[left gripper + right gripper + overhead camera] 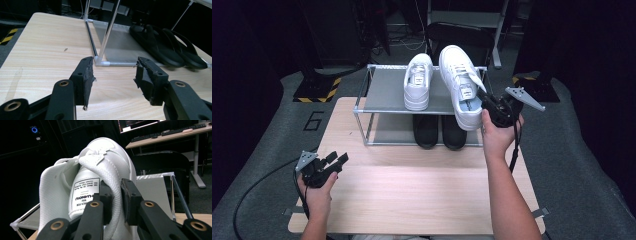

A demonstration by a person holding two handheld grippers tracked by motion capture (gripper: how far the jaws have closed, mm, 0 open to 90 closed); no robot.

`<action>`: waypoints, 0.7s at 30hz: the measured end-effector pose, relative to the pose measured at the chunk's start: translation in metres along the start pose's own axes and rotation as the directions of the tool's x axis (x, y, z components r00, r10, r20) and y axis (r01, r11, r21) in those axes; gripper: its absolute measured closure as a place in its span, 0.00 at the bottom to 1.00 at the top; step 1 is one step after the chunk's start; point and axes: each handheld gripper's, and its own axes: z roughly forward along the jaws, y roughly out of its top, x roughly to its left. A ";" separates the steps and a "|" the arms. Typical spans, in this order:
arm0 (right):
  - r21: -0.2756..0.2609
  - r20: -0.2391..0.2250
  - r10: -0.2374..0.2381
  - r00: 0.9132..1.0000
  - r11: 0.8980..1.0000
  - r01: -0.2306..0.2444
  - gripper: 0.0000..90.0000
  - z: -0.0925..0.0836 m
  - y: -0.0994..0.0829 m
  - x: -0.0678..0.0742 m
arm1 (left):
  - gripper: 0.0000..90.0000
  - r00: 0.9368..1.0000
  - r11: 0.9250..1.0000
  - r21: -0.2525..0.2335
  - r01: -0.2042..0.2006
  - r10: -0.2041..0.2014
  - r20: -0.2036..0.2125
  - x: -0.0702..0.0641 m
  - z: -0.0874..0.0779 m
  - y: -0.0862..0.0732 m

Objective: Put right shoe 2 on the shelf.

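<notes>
Dark surroundings with black equipment and a desk with keyboards enclose a light wooden table set on a grey floor. At the far half of the table stands a two-tier shoe rack with a white tube frame and grey shelves.

Top shelf: one white sneaker rests flat at the centre, toe pointing far. Just to its right, a second white sneaker lies with its toe far and its heel projecting past the near edge of the shelf, tilted slightly; whether its sole contacts the shelf cannot be determined.

Bottom shelf: a pair of black flip-flops sits side by side beneath the sneakers.

Right gripper: located at the near right corner of the rack, at the heel of the second sneaker. In the right gripper view, its jaws are pressed together on the padded collar of that sneaker, pinching it beside the tongue label.

Left gripper: positioned at the near left of the table, well apart from the rack, low over the wood. In the left gripper view, its jaws stand spread with nothing between them, aimed at the near left foot of the rack.
</notes>
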 end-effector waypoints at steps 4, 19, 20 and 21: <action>0.008 0.011 0.009 1.000 1.000 -0.009 0.89 0.012 0.000 -0.001 | 0.53 1.000 1.000 0.004 0.000 0.000 0.007 0.001 -0.002 0.000; 0.049 0.052 0.035 0.998 0.998 -0.038 0.89 0.049 -0.003 -0.005 | 0.53 1.000 0.999 -0.021 0.025 -0.025 0.011 0.002 -0.004 0.001; 0.053 0.057 0.032 0.998 0.998 -0.035 0.89 0.052 -0.002 -0.006 | 0.53 1.000 1.000 -0.022 0.022 -0.022 0.011 0.003 -0.004 0.001; 0.055 0.061 0.035 0.998 0.998 -0.038 0.89 0.056 -0.002 -0.006 | 0.53 1.000 0.999 -0.023 0.026 -0.026 0.010 0.003 -0.005 0.001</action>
